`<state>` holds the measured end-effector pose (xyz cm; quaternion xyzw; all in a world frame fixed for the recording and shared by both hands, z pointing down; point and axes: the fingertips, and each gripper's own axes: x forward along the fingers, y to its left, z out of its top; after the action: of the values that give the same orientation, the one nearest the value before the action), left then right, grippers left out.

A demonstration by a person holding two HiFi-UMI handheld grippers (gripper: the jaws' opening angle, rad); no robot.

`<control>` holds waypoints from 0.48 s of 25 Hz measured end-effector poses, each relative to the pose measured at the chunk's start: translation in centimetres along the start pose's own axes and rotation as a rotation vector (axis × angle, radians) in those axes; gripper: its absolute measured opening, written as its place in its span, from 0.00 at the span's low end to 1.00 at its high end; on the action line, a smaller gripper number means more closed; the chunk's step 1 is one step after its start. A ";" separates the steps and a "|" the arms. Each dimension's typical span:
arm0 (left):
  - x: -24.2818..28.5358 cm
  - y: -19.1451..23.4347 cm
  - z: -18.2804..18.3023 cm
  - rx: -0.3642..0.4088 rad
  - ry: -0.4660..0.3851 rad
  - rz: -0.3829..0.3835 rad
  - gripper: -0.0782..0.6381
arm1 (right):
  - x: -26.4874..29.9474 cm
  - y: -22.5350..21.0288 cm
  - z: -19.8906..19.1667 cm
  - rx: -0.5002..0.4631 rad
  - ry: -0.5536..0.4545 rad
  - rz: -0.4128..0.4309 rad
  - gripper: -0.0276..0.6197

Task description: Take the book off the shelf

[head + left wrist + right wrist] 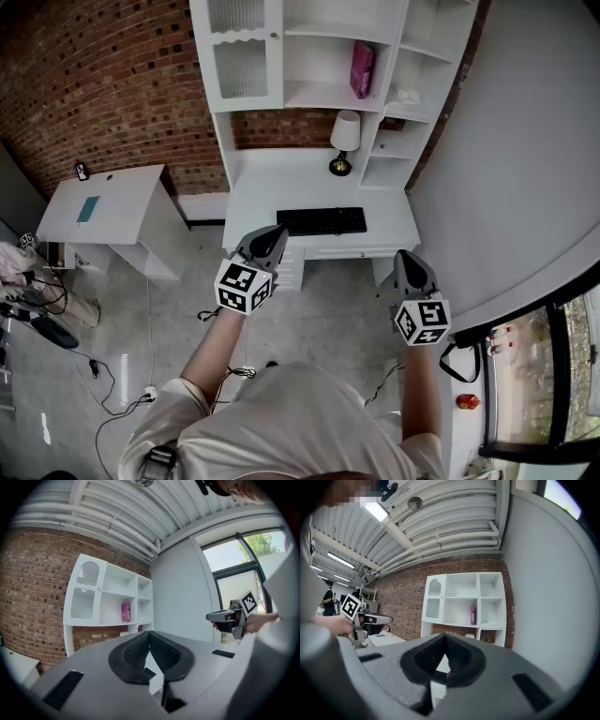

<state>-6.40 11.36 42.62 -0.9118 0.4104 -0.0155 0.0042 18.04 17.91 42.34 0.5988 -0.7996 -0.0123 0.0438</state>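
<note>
The person is standing well back from the white bench (pixel 281 183), so the step in hand is, by my reading, the approach. Both tools are pointing level toward the shelf (pixel 319 94), and neither is anywhere near the book (pixel 362 69). The left hand-held gripper (pixel 267 240) is showing its jaws pressed together with nothing between them, and the right hand-held gripper (pixel 410 262) is likewise closed and empty. To do this well, the person should be stepping in past the keyboard (pixel 322 221) and opening whichever jaws are going to take the book before reaching the compartment (the right one seems the nearer, though that is a guess). The lamp (pixel 344 141) is standing just below that compartment, so the reach is probably wanting to come in above it. A pinch across the book's thickness near its upper half is likely serving best.

The book itself is looking pink and slim. It is standing on end in the open middle compartment of the upper shelf, near that compartment's right wall and perhaps leaning slightly. Whether it is touching the wall is too small to tell.
</note>
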 end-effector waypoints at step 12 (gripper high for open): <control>0.7 0.5 -0.2 -0.002 -0.001 0.002 0.10 | 0.9 -0.3 -0.1 0.003 -0.004 -0.001 0.05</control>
<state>-6.35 10.48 42.82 -0.9113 0.4115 -0.0147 0.0033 18.05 16.96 42.52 0.5992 -0.7994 -0.0122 0.0411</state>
